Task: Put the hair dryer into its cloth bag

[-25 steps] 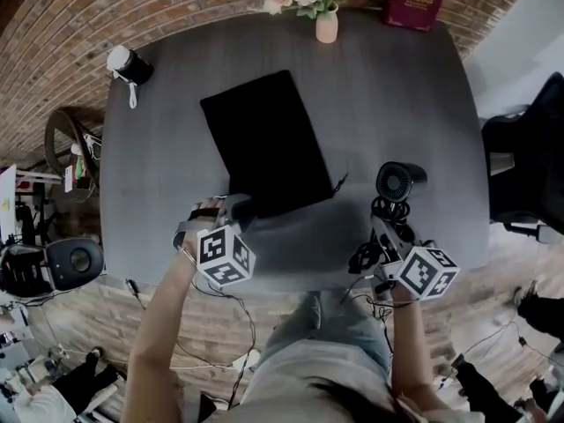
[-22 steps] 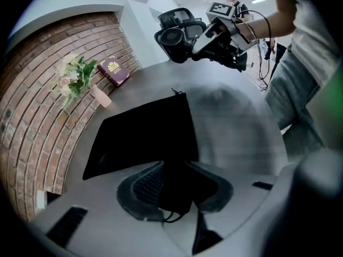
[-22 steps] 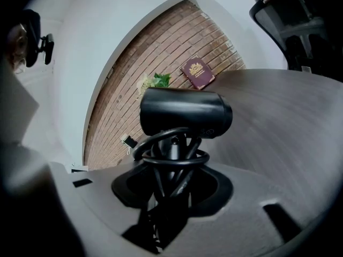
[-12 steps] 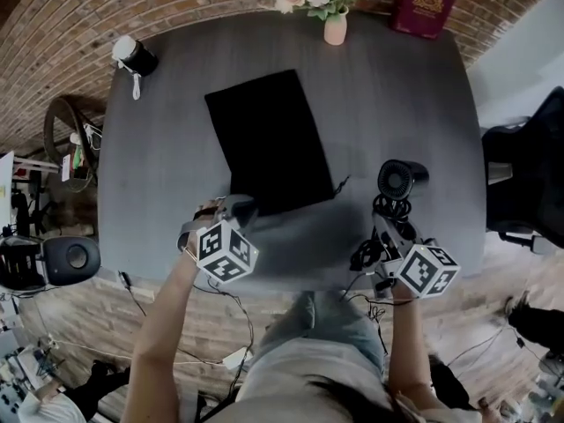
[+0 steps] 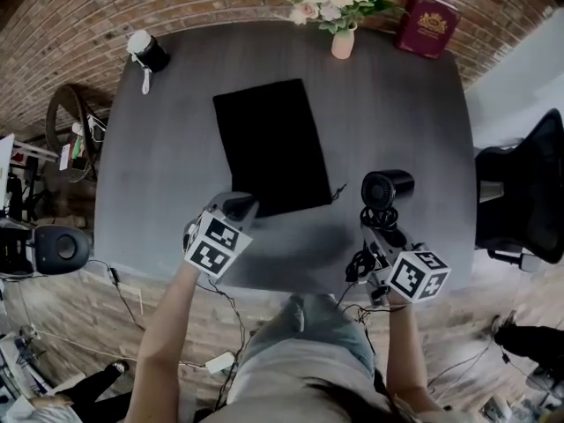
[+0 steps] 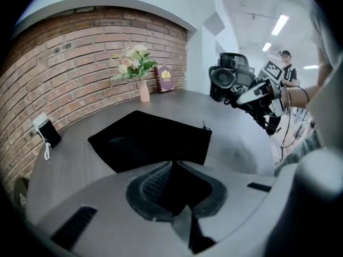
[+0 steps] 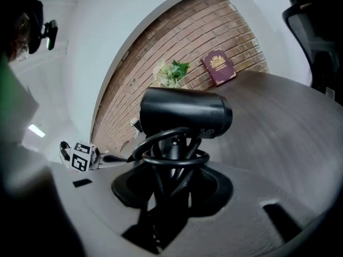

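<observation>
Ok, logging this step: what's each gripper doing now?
Left gripper: jaws closing on the cloth bag, at its edge.
Right gripper: shut on the hair dryer, at its handle.

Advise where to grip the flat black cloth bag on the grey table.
Pinch the flat black cloth bag at its near short edge, coming low from the person's side: it lies flat, and the drawstring tail at that end suggests the mouth. The left tongs are closing with that edge's left corner between them.

The dark grey desk [image 5: 414,113] before me carries 4 things: a black cloth bag [image 5: 273,144] flat near its middle, a vase of flowers [image 5: 343,42] and a red book [image 5: 427,25] at the far edge, and a small black-and-white object [image 5: 148,51] at the far left corner.
</observation>
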`<state>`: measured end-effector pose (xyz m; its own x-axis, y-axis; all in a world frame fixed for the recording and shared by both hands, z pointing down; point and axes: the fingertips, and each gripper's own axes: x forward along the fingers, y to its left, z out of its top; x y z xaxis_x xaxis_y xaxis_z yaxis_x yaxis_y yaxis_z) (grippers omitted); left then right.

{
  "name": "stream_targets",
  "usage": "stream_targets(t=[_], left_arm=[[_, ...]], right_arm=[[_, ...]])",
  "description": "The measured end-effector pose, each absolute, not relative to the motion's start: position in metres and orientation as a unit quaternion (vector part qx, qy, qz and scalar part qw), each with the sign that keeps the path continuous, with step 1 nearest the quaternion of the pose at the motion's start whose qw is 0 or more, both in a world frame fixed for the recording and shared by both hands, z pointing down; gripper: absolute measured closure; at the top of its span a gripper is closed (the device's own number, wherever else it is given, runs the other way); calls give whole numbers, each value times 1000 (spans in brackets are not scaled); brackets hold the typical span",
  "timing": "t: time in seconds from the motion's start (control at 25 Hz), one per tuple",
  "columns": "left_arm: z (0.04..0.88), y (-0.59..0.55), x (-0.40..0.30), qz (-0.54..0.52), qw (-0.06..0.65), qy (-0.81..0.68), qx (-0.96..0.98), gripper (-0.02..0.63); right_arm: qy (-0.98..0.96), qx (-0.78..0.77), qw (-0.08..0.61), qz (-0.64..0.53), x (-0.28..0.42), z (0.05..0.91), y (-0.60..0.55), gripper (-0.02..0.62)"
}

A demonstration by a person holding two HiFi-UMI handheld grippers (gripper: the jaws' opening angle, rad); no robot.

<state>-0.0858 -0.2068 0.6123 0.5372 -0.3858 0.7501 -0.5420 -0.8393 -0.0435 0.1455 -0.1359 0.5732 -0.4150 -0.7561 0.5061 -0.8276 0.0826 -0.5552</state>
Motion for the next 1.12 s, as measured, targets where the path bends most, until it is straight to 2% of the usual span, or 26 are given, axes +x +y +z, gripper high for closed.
stream_targets(t=[0.4, 0.76, 1.12], left_arm=[[580, -217, -80, 302, 160, -340, 876, 588], [549, -225, -76, 260, 162, -355, 883, 588], [541, -222, -65, 269, 150, -342, 888, 588]], right_arm=[[-802, 459, 148, 352, 111, 560, -122, 443], [-835, 385, 211, 330, 72, 562, -100, 443], [-862, 287, 260, 326, 36, 573, -76, 442]])
